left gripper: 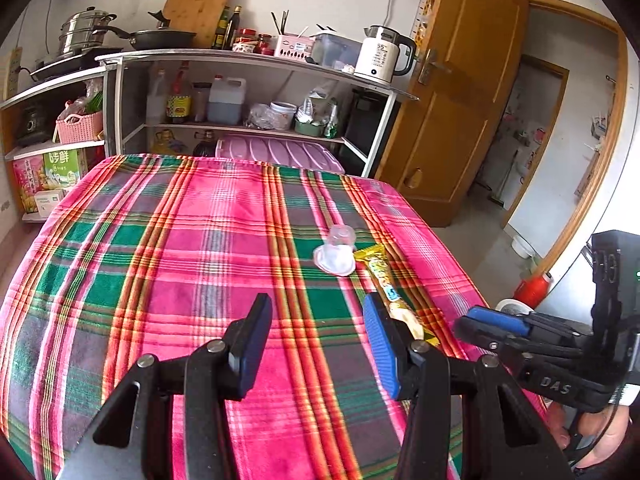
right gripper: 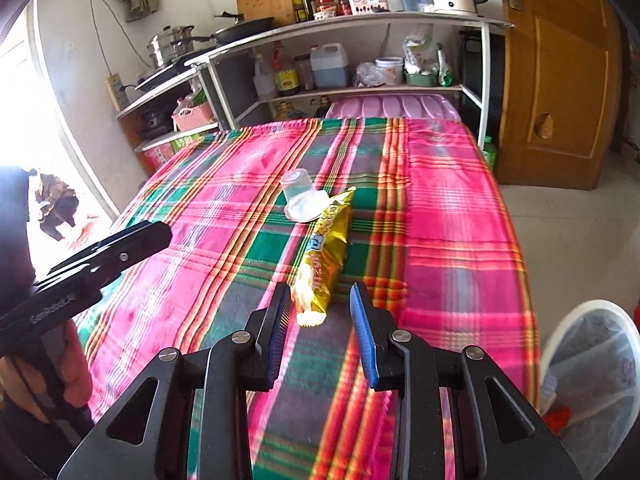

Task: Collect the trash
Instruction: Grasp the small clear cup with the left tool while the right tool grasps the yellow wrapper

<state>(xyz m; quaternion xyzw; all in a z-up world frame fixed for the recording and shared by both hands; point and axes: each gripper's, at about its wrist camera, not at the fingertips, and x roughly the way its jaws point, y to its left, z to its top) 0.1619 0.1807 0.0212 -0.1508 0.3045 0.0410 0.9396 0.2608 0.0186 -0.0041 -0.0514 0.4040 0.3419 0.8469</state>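
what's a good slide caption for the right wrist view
Open right gripper lined up on yellow wrapper beside tipped plastic cup.

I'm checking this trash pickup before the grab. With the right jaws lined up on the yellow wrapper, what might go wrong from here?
1. The yellow wrapper lies flat on the plaid tablecloth, so the right gripper may pinch cloth or slide off the thin foil.
2. The clear plastic cup lies tipped at the wrapper's far end, apparently touching; pulling the wrapper could roll it away.
3. The bin sits beside the table edge, so a loose grip could drop the wrapper short.
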